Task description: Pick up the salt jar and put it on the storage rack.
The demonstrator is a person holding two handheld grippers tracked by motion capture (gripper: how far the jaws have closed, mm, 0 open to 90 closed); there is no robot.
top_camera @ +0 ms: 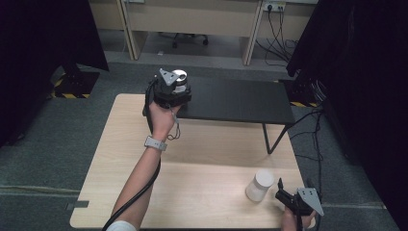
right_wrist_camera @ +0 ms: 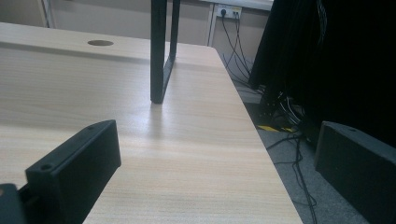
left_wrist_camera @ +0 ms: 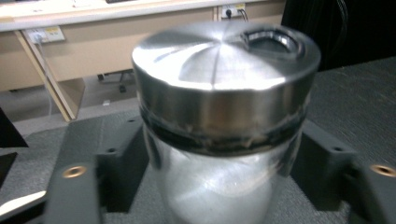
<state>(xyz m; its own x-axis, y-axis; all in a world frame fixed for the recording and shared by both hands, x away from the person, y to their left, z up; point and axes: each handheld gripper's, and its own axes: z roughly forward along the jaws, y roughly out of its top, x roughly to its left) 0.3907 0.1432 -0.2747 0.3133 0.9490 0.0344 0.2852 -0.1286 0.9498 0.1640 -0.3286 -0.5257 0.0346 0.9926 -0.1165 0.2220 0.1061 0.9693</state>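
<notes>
risk: jar (top_camera: 179,80) slipping out of left gripper (top_camera: 173,92). jaws pinching the clear body just below the steel lid, smooth curved wall, little bite. top-heavy too, so could tilt or rotate in the pinch if swung fast. held high at 11 o'clock over the near-left edge of black shelf (top_camera: 240,100), so a drop means hitting the shelf edge or the table (top_camera: 202,159). blurred in left gripper view, contact hard to judge.

look: brushed steel lid (left_wrist_camera: 219,60), flat top with an oval recess at 1 o'clock, dark seal band under it, transparent body below.

right gripper (top_camera: 288,196) spread wide, holding nothing, low at 5 o'clock just beside white cup (top_camera: 260,185); careless move could knock it.
</notes>
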